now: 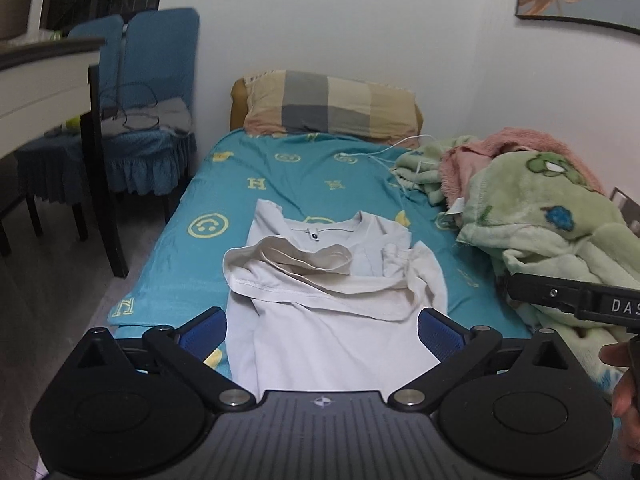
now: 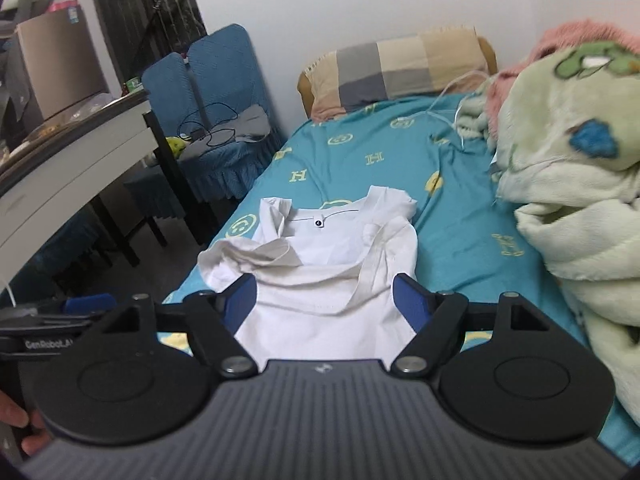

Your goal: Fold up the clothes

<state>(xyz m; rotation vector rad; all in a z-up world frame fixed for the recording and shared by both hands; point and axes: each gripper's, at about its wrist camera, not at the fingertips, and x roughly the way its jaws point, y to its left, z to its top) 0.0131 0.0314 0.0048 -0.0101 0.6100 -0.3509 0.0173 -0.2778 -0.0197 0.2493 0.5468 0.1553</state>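
Observation:
A white T-shirt point(image 1: 328, 300) lies on the teal bed sheet point(image 1: 288, 176), its lower part folded up over the chest in a loose ridge, collar toward the pillow. My left gripper point(image 1: 322, 330) hangs above the shirt's near edge with its blue pads wide apart and nothing between them. In the right wrist view the same T-shirt point(image 2: 332, 272) lies ahead on the sheet point(image 2: 460, 216). My right gripper point(image 2: 324, 300) is open over its near part, holding nothing. Each gripper shows at the edge of the other's view.
A checked pillow point(image 1: 332, 106) lies at the head of the bed. A heap of green and pink blankets point(image 1: 544, 216) fills the bed's right side, with a white cable point(image 1: 396, 152) beside it. Blue-covered chairs point(image 1: 148, 120) and a white table point(image 1: 44, 80) stand left of the bed.

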